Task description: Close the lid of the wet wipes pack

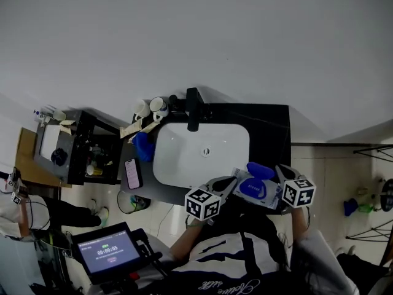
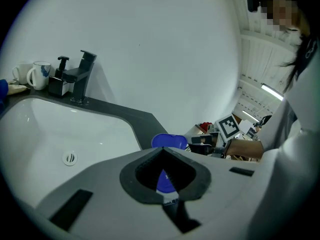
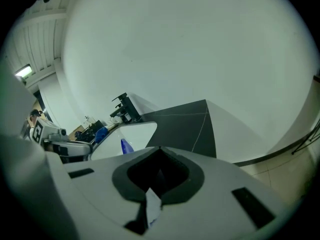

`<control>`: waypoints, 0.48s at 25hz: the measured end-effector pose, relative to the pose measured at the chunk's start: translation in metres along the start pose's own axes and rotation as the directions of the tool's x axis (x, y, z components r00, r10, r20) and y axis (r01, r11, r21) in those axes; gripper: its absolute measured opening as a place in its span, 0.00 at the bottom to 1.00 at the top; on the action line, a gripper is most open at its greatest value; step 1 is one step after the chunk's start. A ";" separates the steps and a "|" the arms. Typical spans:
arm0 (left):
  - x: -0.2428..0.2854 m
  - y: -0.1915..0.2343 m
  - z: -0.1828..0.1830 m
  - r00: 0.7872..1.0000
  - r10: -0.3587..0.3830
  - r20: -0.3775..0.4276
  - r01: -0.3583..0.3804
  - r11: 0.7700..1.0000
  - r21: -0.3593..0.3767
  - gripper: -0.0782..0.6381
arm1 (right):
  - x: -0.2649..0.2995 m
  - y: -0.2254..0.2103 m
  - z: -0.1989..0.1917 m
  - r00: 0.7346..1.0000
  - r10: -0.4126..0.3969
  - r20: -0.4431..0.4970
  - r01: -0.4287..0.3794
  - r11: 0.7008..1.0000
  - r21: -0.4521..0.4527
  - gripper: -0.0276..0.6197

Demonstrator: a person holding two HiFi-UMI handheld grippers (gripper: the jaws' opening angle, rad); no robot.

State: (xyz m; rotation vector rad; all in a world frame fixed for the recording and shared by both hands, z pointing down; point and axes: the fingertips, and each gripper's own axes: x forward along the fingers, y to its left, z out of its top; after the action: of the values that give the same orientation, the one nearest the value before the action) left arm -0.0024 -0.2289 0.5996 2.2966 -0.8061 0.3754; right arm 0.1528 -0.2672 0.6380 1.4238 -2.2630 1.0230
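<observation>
**Two grippers hold the wipes pack by the sink**

On the far left, a phone [image 1: 132, 173] lies on the dark counter [image 1: 270, 134]. Two cups [image 1: 158, 106] stand at the back, next to the black tap [image 1: 193, 109]. The white sink [image 1: 184, 158] sits in the middle of the counter.

The left gripper [image 1: 232, 180] is at the front edge of the sink. Its jaws are pressed together on the left end of the wet wipes pack [image 1: 255, 189]. In the left gripper view, a bit of blue and white pack [image 2: 166, 184] sticks out between them.

The pack is held up in the air between the two grippers, over the front of the counter. Its blue lid [image 1: 260, 169] stands up, open.

The right gripper [image 1: 281, 180] pinches the right end of the pack. In the right gripper view, a white edge of the pack [image 3: 152, 206] is squeezed in its jaws.
</observation>
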 end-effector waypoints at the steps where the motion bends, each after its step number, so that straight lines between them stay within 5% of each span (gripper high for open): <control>1: 0.000 -0.002 0.001 1.000 -0.003 0.001 0.003 1.000 0.003 0.11 | -0.008 0.006 0.000 1.000 0.008 0.008 -0.008 1.000 0.001 0.04; 12: 0.002 -0.015 0.004 0.998 -0.059 -0.002 0.059 0.998 0.021 0.11 | -0.045 0.079 -0.057 0.992 0.078 -0.095 -0.086 0.992 -0.091 0.04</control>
State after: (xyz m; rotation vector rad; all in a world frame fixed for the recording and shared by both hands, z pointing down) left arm 0.0089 -0.2239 0.5899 2.3333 -0.7350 0.3607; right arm 0.0983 -0.1772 0.6202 1.2303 -2.2884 0.9700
